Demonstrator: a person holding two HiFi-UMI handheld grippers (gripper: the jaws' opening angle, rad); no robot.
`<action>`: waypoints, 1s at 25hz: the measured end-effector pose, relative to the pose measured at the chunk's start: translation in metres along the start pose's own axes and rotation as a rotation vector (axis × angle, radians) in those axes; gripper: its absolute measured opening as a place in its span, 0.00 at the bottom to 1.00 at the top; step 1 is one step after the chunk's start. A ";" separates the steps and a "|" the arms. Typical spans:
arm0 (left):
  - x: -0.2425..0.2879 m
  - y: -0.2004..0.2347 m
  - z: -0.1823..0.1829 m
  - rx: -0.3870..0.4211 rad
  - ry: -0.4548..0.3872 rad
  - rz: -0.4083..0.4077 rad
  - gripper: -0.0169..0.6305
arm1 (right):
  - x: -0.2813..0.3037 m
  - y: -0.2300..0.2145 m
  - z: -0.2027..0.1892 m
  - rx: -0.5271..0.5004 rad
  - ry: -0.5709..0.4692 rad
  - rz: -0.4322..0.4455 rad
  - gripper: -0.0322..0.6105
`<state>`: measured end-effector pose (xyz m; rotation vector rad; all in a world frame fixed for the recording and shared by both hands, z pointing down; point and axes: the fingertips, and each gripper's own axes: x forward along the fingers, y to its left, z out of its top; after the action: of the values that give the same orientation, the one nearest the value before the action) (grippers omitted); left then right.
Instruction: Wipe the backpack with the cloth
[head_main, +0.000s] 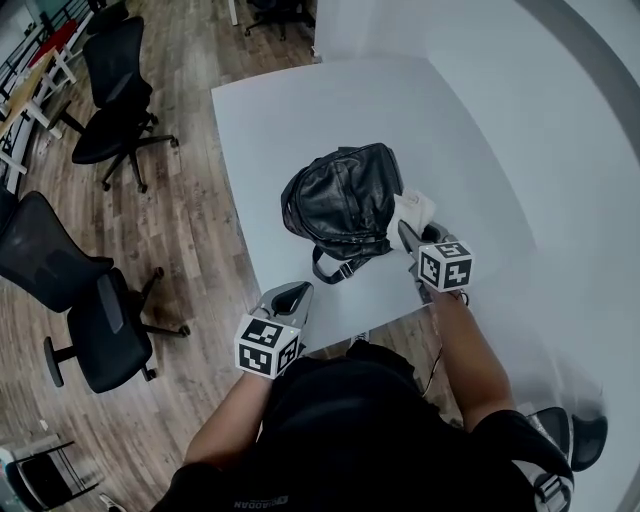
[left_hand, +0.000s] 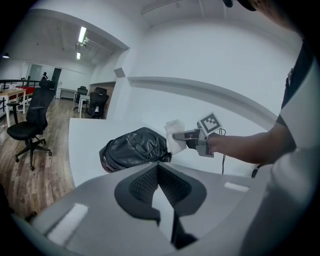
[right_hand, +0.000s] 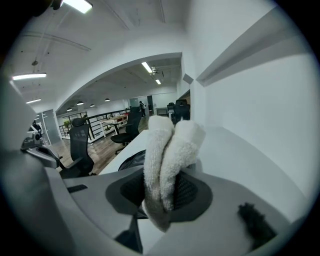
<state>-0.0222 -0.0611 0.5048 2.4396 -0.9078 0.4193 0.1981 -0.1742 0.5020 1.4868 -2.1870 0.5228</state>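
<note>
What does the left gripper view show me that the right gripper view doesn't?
Only the left gripper view: the whole backpack lying on the table, the right gripper at its side, and the left gripper shut on nothing. Only the right gripper view: the folded cloth clamped between its own jaws, close up. Both: cloth, some backpack, table, office chairs.

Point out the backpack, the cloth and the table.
backpack (head_main: 345, 200): head view, middle of its black leather front.
cloth (right_hand: 167, 150): right gripper view, middle of the white folded bundle.
table (head_main: 330, 110): head view, bare top beyond the backpack.
</note>
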 end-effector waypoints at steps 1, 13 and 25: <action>-0.002 0.001 -0.001 0.001 0.000 -0.002 0.04 | -0.004 -0.003 0.001 -0.003 -0.002 -0.015 0.22; -0.046 0.016 -0.014 0.009 -0.004 -0.025 0.04 | -0.043 0.012 0.004 -0.036 -0.052 -0.151 0.22; -0.066 0.016 -0.021 -0.003 -0.010 -0.049 0.04 | -0.096 0.110 -0.012 0.220 -0.211 0.011 0.22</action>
<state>-0.0838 -0.0260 0.4982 2.4578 -0.8502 0.3886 0.1282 -0.0555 0.4525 1.7133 -2.3622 0.6543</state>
